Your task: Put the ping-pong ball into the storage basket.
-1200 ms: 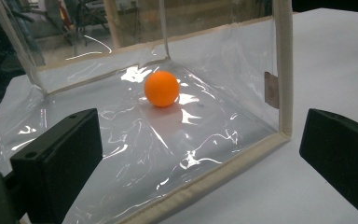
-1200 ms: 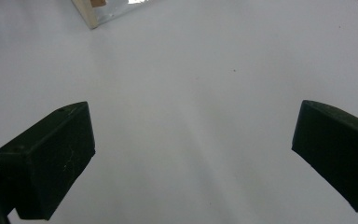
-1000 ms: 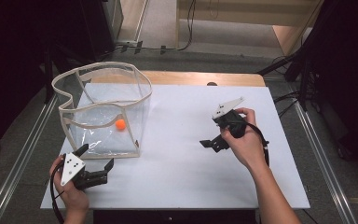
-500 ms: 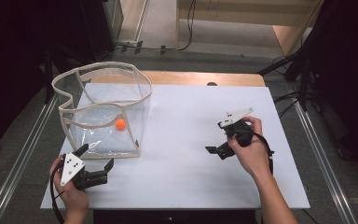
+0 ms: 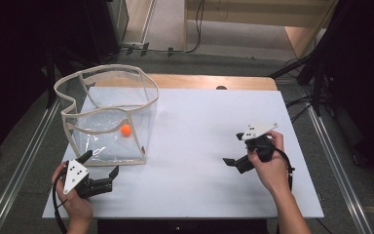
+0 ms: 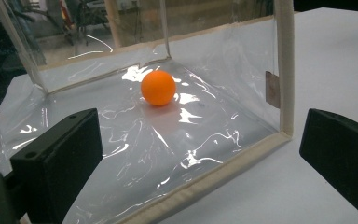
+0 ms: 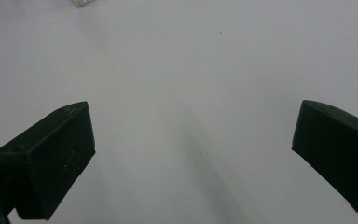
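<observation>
**A:** So where's the orange ball (image 5: pixel 125 129) sitting right now?

**B:** Inside the clear plastic bin (image 5: pixel 148 100), on its floor, toward the right half. From the left gripper view the ball (image 6: pixel 158 87) is resting on the crinkly, shiny bottom, well back from the near wall.

**A:** And the left tongs (image 5: pixel 99 169)?

**B:** Wide open, holding nothing, low at the near-left corner of the white tabletop (image 5: pixel 199 126), just in front of the bin. The bin's near wall and its cream fabric edging (image 6: pixel 205 179) stand between the jaws and the ball, so the see-through plastic is in the way on that side.

**A:** Right side?

**B:** The right tongs (image 5: pixel 233 148) are also spread wide and empty, well apart from the bin, over bare tabletop on the right. The right gripper view has plain white surface (image 7: pixel 182 84) between the jaws.

**A:** Anything else around?

**B:** A wooden strip (image 5: pixel 199 81) along the far edge of the tabletop, metal rails (image 5: pixel 24 161) at both sides, cables on the floor behind.
</observation>
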`<act>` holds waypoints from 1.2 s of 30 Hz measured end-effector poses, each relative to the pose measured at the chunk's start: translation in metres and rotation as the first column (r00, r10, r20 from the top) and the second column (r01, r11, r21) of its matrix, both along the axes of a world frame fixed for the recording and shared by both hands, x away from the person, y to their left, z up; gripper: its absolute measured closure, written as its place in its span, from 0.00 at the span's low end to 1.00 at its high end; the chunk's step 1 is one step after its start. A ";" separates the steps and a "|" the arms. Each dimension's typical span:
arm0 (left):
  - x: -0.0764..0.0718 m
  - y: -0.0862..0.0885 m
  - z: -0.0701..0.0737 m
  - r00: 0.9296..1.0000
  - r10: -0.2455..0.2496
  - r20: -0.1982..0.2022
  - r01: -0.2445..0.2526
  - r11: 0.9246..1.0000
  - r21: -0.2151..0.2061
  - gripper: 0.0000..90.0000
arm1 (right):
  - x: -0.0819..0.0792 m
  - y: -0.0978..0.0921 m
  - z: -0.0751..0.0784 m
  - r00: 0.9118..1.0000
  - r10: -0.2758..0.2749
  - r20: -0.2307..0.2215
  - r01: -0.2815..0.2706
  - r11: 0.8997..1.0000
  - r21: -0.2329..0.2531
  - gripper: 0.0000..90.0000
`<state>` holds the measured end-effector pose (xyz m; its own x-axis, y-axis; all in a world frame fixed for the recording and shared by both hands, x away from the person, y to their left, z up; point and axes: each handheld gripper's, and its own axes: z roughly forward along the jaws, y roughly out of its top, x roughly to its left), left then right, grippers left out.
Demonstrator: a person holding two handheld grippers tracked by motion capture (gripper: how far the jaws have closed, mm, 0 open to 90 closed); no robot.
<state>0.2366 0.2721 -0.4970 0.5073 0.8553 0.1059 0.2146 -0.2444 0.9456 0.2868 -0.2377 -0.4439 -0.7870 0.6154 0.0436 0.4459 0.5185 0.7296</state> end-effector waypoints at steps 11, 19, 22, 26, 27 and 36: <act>0.000 0.000 0.000 1.000 0.002 -0.001 -0.002 1.000 -0.002 0.00 | -0.016 -0.023 -0.019 0.999 -0.040 0.014 0.039 0.997 0.063 0.00; 0.000 0.000 0.000 1.000 0.002 0.000 -0.002 1.000 -0.002 0.00 | -0.025 -0.035 -0.030 0.998 -0.059 0.029 0.056 0.994 0.097 0.00; 0.000 0.000 0.000 1.000 0.002 -0.001 -0.002 1.000 -0.001 0.00 | -0.027 -0.039 -0.032 0.997 -0.066 0.034 0.062 0.993 0.098 0.00; 0.000 0.000 0.000 1.000 0.001 -0.001 -0.001 1.000 -0.002 0.00 | -0.030 -0.043 -0.037 0.997 -0.062 0.041 0.058 0.993 0.105 0.00; 0.000 0.000 0.000 1.000 0.002 0.000 -0.002 1.000 -0.001 0.00 | -0.031 -0.044 -0.038 0.997 -0.061 0.044 0.056 0.992 0.110 0.00; 0.000 0.000 0.000 1.000 0.003 -0.001 -0.003 1.000 -0.003 0.00 | -0.039 -0.061 -0.049 0.992 -0.097 0.075 0.082 0.980 0.182 0.00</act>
